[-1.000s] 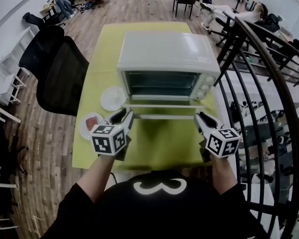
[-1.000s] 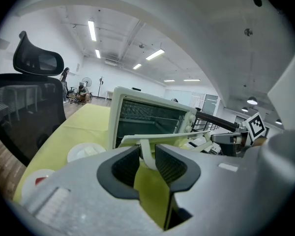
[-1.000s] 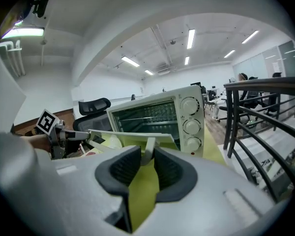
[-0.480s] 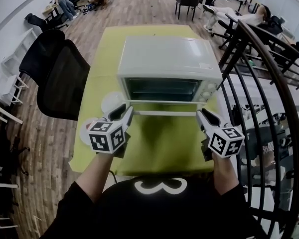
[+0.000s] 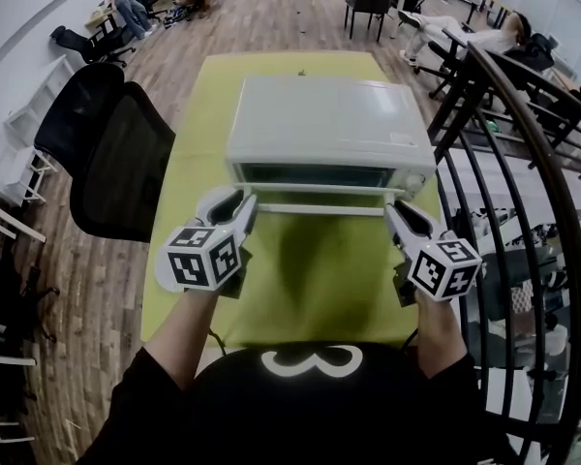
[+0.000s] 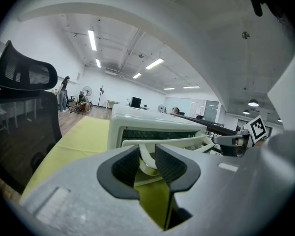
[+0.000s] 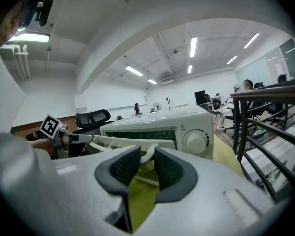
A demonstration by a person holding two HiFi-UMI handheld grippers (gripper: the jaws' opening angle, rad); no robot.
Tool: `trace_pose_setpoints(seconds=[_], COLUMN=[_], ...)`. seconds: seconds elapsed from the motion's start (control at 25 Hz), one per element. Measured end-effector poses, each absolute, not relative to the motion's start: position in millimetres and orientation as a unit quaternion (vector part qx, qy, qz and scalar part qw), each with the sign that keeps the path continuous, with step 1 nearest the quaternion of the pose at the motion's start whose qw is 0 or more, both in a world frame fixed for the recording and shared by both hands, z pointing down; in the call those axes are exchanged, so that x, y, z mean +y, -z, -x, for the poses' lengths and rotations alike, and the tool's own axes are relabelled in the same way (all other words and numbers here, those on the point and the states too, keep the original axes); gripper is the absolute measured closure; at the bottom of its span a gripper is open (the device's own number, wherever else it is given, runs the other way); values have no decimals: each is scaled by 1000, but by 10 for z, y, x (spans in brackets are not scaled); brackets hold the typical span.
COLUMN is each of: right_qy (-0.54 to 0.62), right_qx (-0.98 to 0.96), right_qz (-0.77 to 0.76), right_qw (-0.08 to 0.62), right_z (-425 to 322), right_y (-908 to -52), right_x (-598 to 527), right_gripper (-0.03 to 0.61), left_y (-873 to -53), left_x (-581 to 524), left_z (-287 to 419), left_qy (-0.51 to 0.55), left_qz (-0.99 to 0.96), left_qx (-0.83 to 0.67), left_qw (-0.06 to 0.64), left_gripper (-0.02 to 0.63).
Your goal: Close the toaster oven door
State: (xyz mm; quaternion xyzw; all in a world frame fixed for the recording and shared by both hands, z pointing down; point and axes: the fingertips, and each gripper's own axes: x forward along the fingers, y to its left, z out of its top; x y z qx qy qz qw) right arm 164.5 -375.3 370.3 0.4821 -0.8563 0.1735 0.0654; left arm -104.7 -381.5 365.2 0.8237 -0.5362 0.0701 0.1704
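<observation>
A white toaster oven stands on the yellow-green table cover. Its glass door is tilted partway up, with the white handle bar along its free edge. My left gripper is at the handle's left end and my right gripper at its right end. In the left gripper view the curved end of the handle passes between the pads of the left gripper, which are closed on it. In the right gripper view the right gripper likewise clasps the handle, below the oven's knob.
A black mesh office chair stands left of the table. A dark metal railing runs close along the right side. People and chairs are far back in the room.
The oven door has swung up from lying flat open to a steep tilt toward the oven. Both grippers rose and moved forward with the handle.
</observation>
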Motion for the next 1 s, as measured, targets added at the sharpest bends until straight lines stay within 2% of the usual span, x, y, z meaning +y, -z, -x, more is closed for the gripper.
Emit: trace_pose_setpoints(seconds=[1.0], right_qy=[-157], right_qx=[-860], right_qz=[-484], right_qw=[47], right_z=[-1644], right_y=[-3547], right_x=[-4151], right_gripper=[486], left_y=[-3507], left_x=[-4214], left_z=[1049], left_qy=[-54], left_qz=[-830], left_qx=[-535], left_qw=[150], left_gripper=[505])
